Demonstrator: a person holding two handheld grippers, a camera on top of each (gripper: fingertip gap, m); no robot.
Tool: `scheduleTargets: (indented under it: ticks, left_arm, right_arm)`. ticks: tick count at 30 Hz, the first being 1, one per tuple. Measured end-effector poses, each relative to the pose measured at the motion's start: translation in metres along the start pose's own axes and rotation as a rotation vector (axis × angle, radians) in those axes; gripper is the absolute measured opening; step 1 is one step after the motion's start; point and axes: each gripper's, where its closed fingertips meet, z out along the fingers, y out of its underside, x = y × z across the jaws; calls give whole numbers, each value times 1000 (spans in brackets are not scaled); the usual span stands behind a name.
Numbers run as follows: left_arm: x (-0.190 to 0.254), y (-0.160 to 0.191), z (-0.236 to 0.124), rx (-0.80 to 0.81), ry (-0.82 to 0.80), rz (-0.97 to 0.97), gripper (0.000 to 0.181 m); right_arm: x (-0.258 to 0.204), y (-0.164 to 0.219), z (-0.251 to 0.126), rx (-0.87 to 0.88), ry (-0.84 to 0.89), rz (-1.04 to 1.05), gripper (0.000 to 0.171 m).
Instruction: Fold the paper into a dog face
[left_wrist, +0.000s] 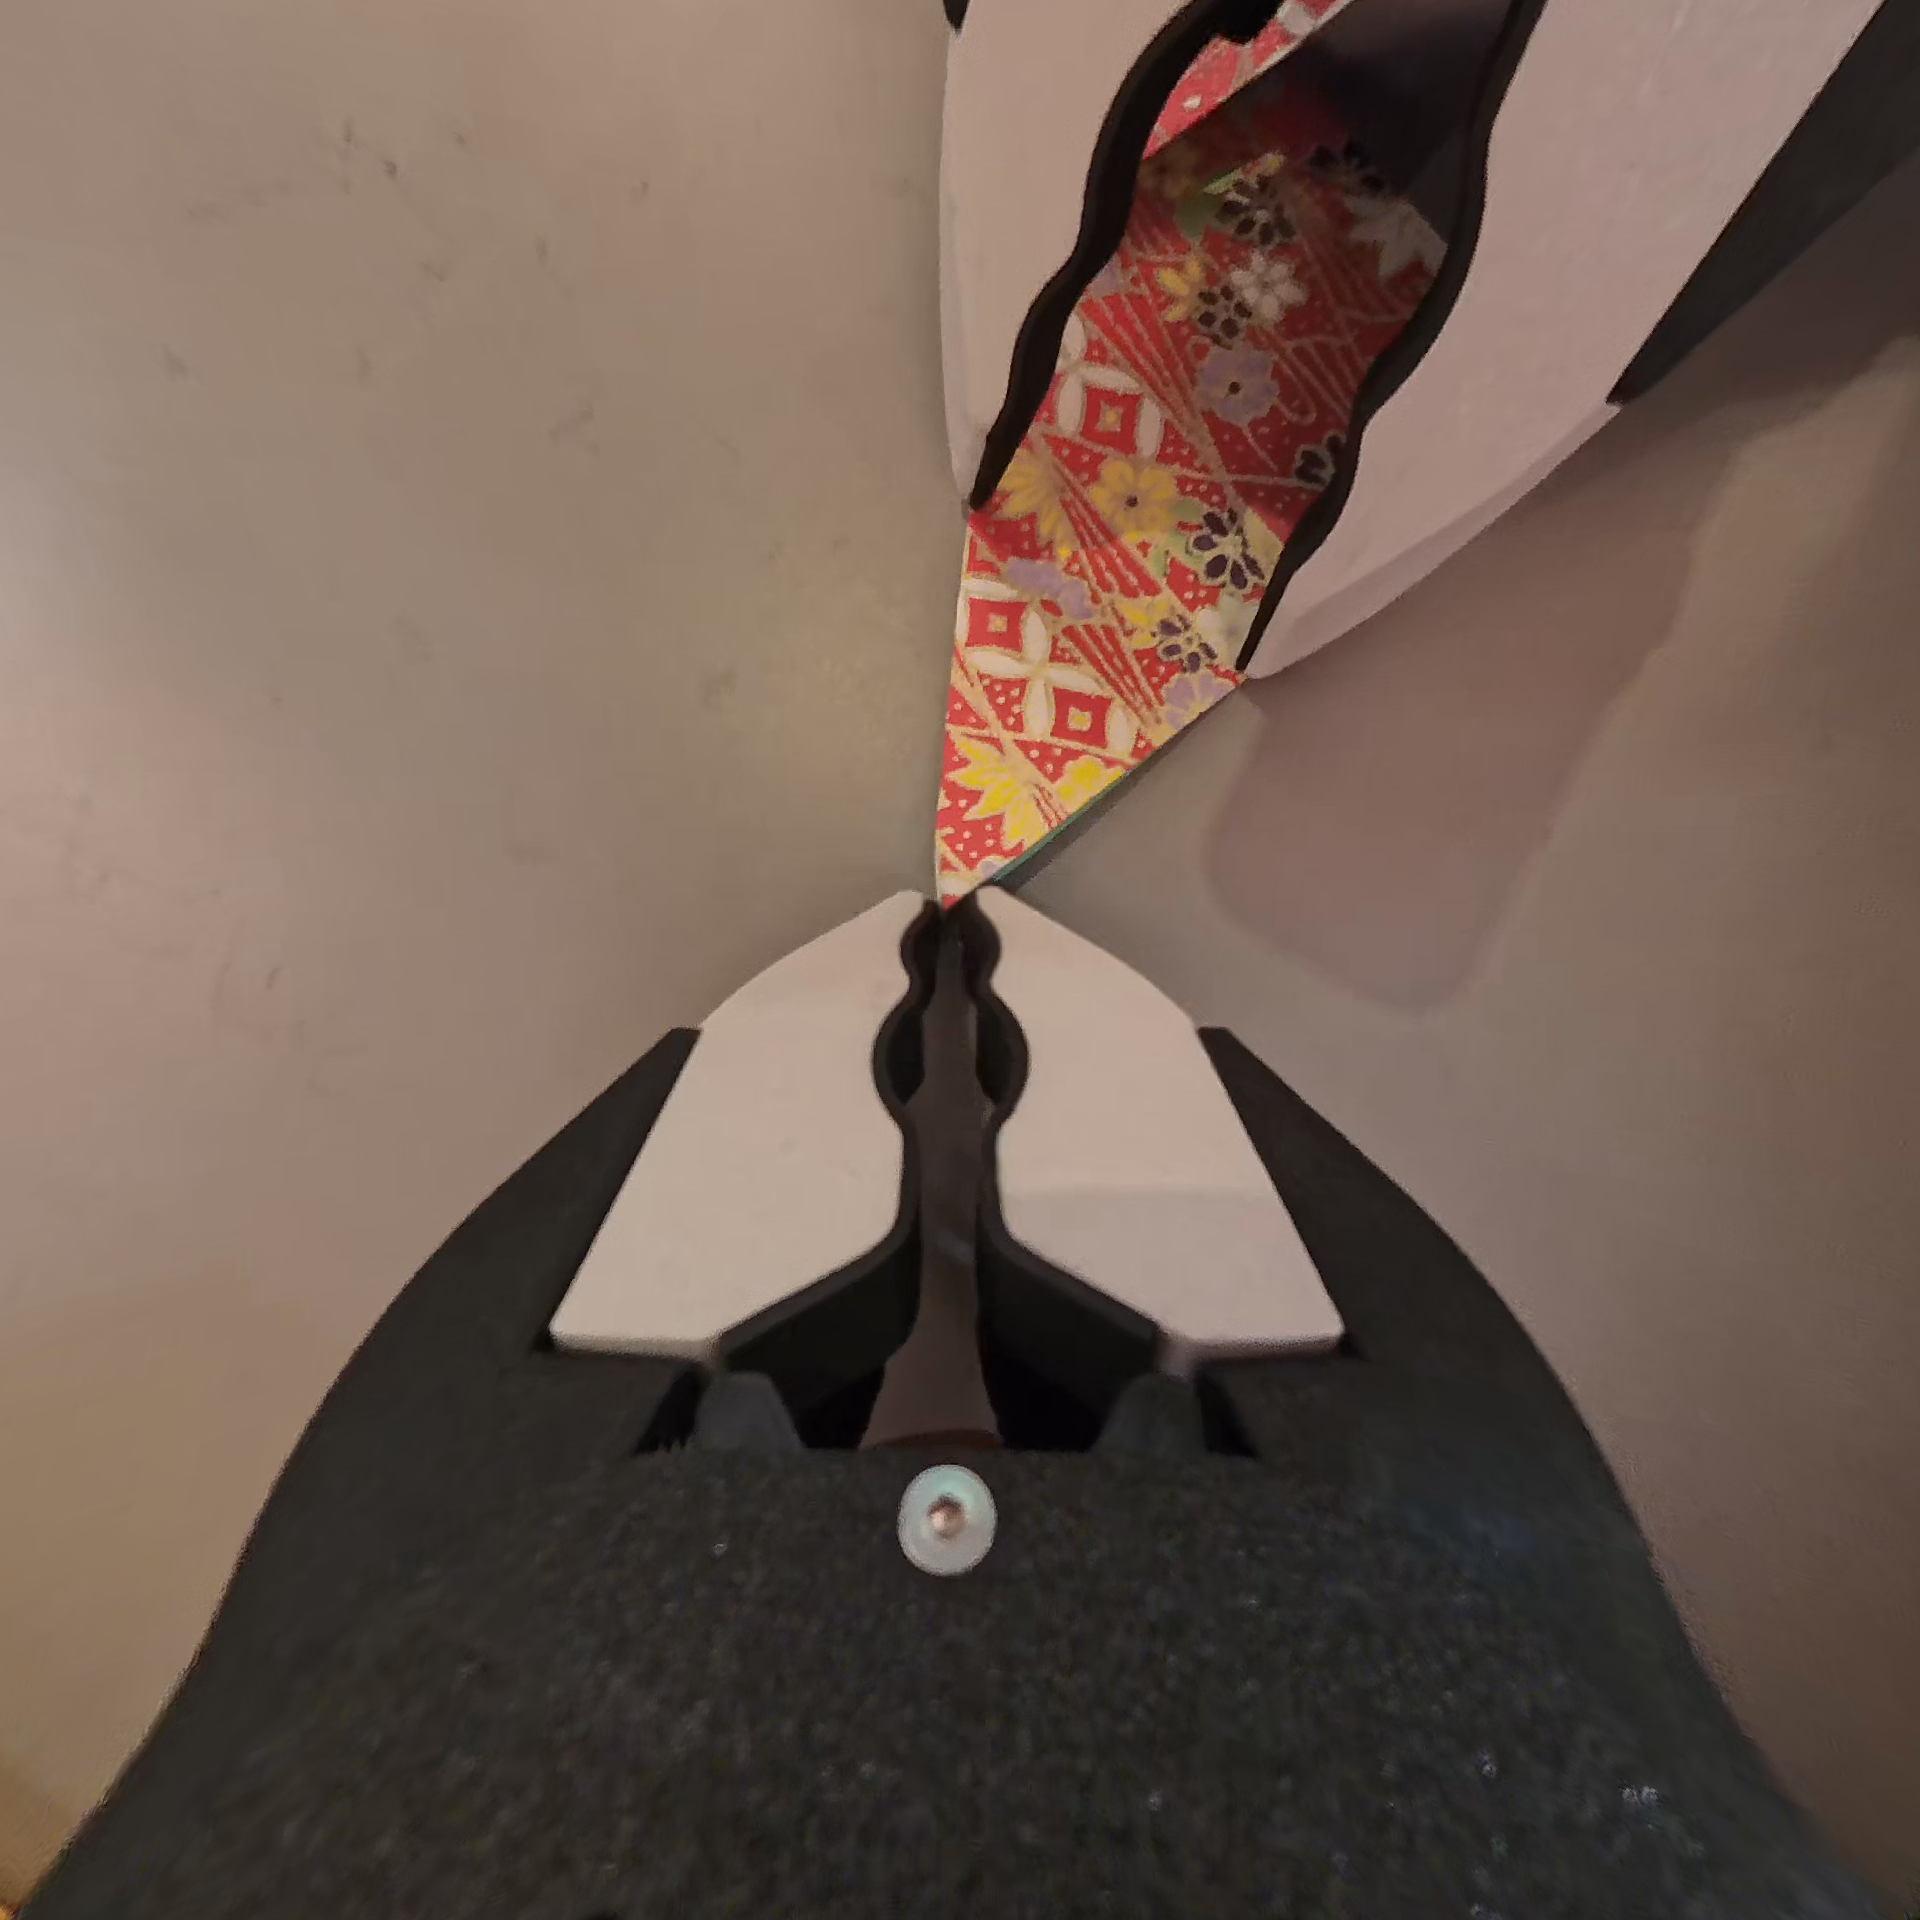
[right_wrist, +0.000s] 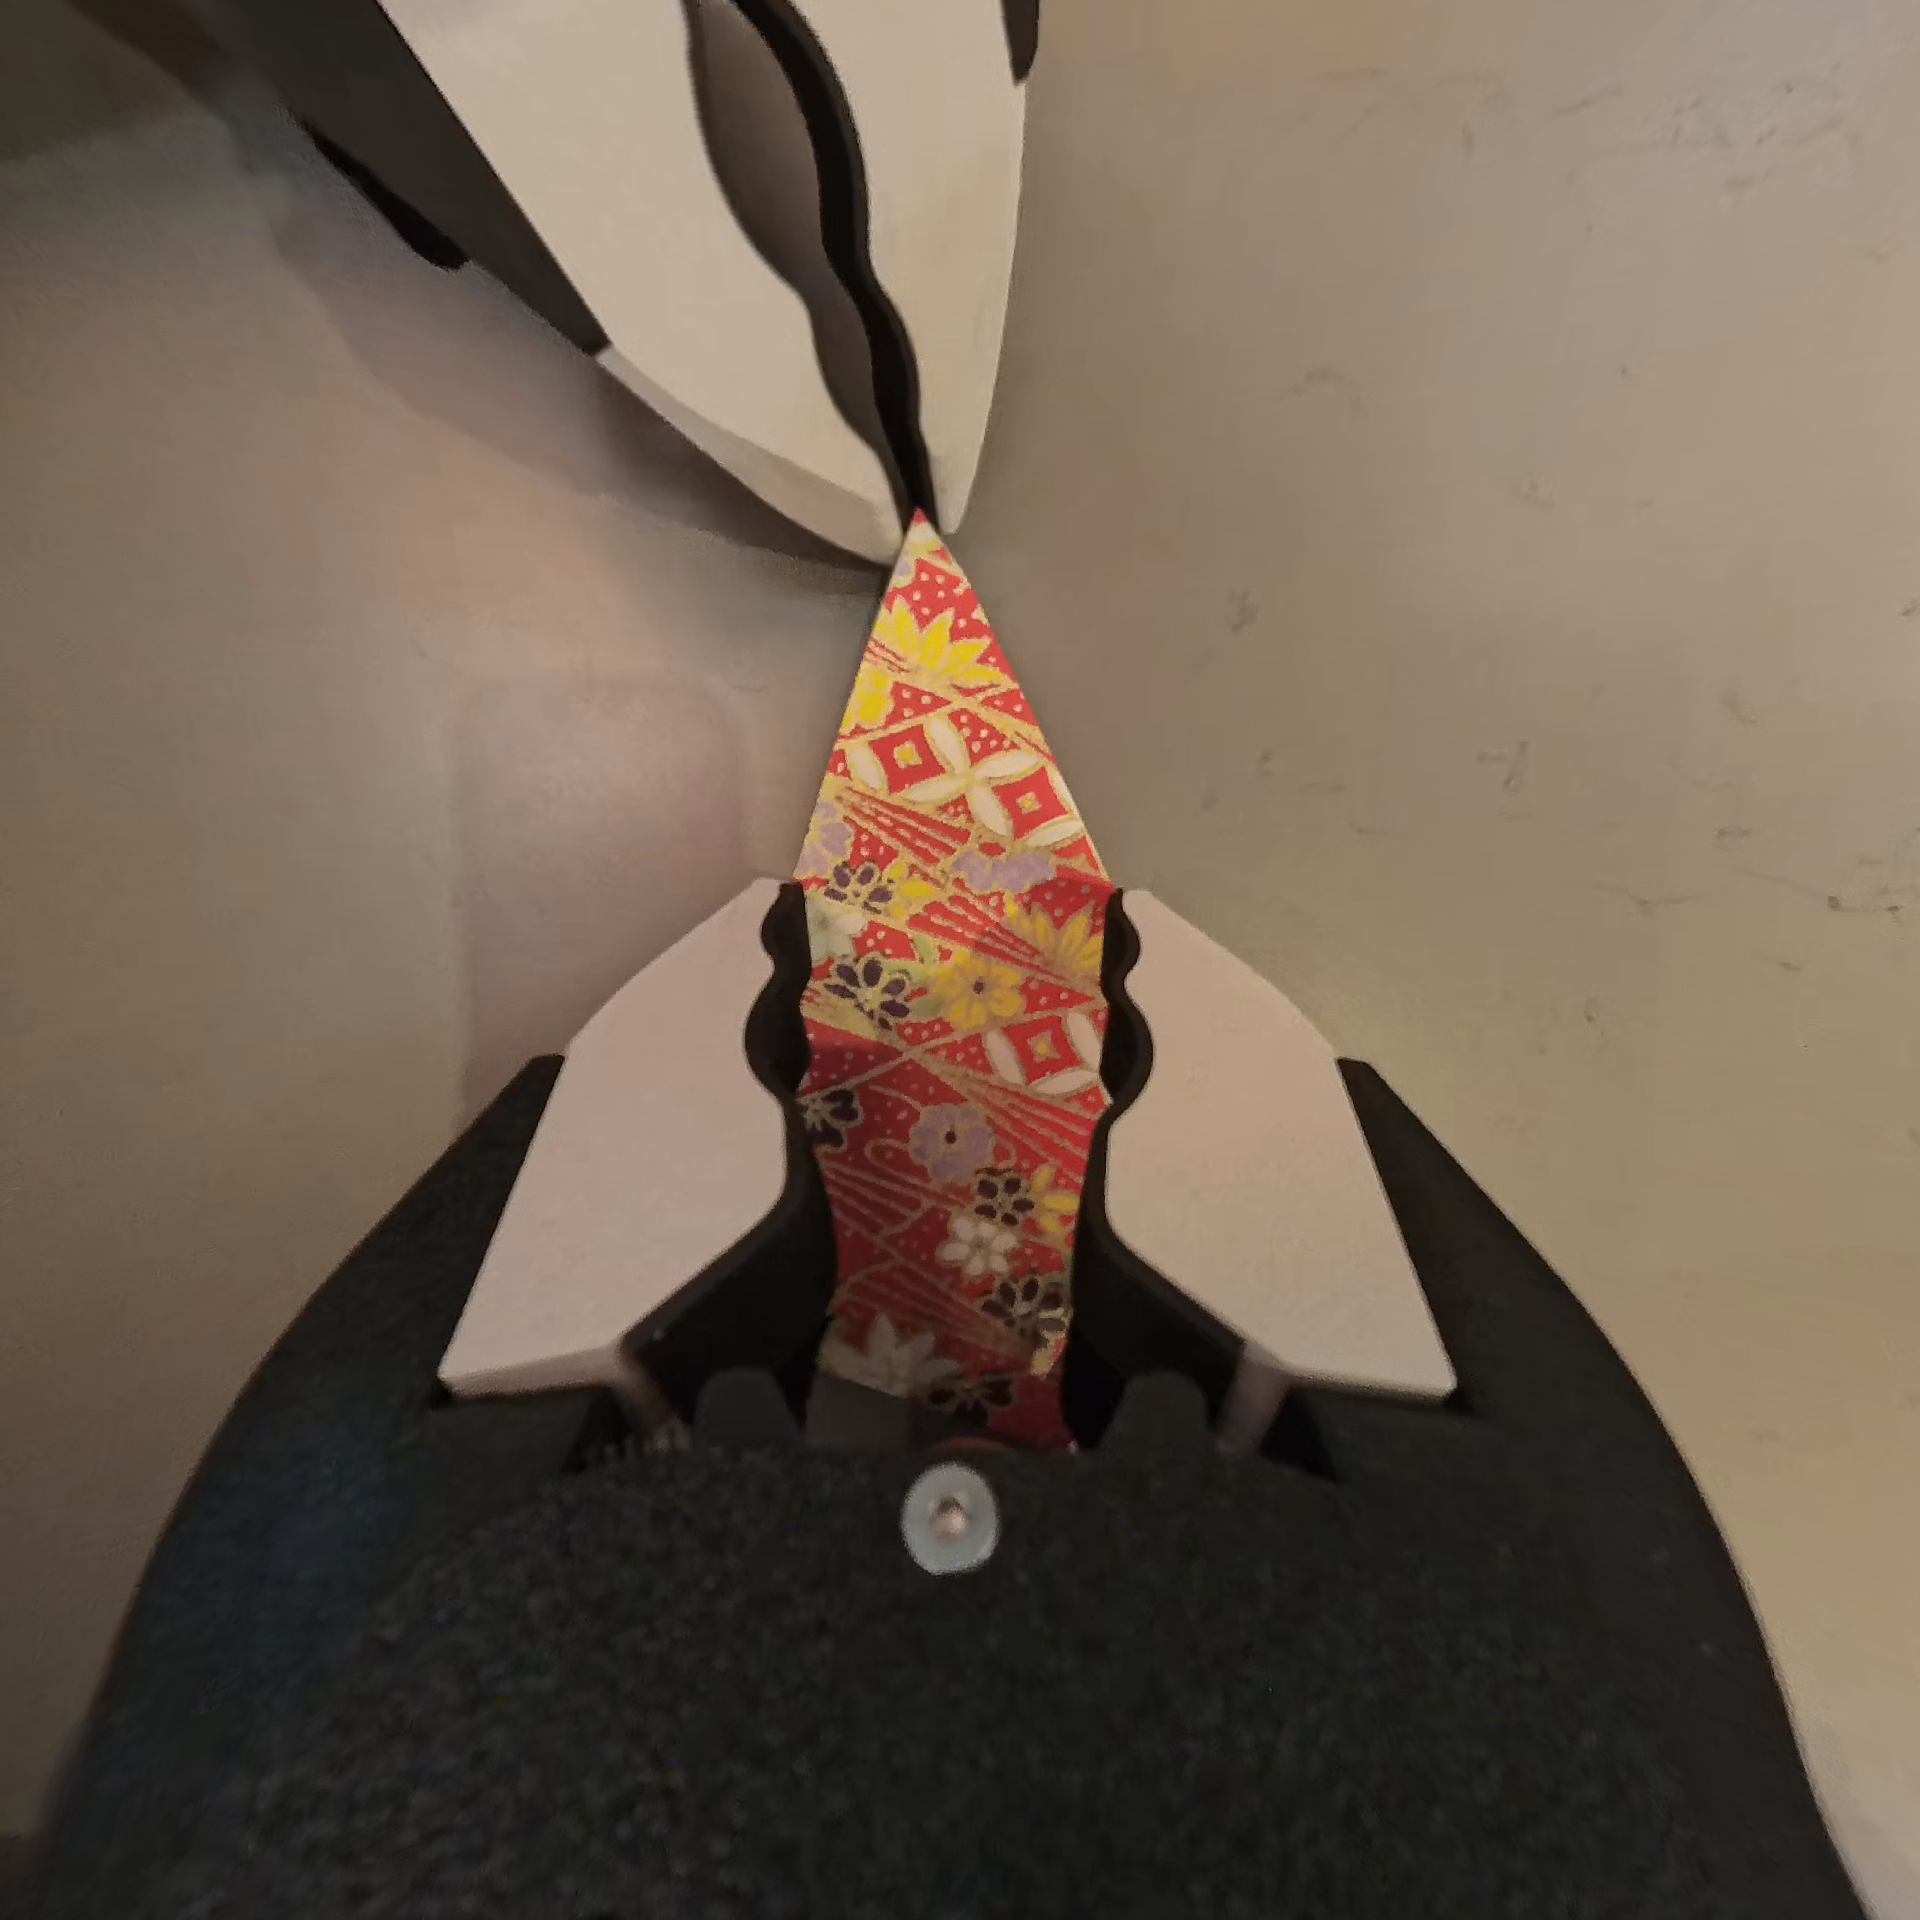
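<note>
The left gripper (left_wrist: 948, 906) has its white, black-padded fingers pressed together, pinching the pointed tip of the red floral-patterned folded paper (left_wrist: 1101, 582). The right gripper (right_wrist: 951, 904) has its fingers parted, and the paper (right_wrist: 940, 831) passes between them; whether they grip it cannot be told. The paper spans between both grippers above the pale beige, scuffed table surface (left_wrist: 416, 520).

Each tool, the left tool (left_wrist: 951, 914) and the right tool (right_wrist: 956, 914), has a speckled black body at lower frame, white fingers (left_wrist: 790, 1132) lined with wavy black pads, and a silver screw (left_wrist: 945, 1520) at centre.
</note>
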Motion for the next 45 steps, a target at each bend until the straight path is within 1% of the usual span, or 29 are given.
scheduleTargets:
  ticks: [2,7,15,18,25,30,34,38,45]
  left_arm:
    - [0,0,0,-11,-1,6,0]
    - [-1,-1,0,-33,-6,23,0]
    - [4,-27,-19,-11,-82,215,0]
    - [15,-41,-21,49,-54,264,0]
    - [40,-55,-13,110,66,305,0]
    - [50,-52,-7,119,128,281,0]
    - [46,-48,-8,113,135,254,0]
    - [35,-40,-12,83,140,233,0]
    - [4,-27,-17,9,79,219,0]
  right_arm:
    - [0,0,0,6,2,2,53]
    - [0,1,-1,18,1,2,53]
    - [-3,2,-1,29,-4,0,54]
    - [-3,3,-1,34,-4,-1,54]
    - [-5,4,-2,41,-4,-1,54]
    - [-6,5,-2,48,-5,-3,53]
    - [-8,6,-2,49,-14,-3,56]
    - [-9,6,-3,50,-23,5,55]
    - [-8,6,-2,33,-10,3,57]
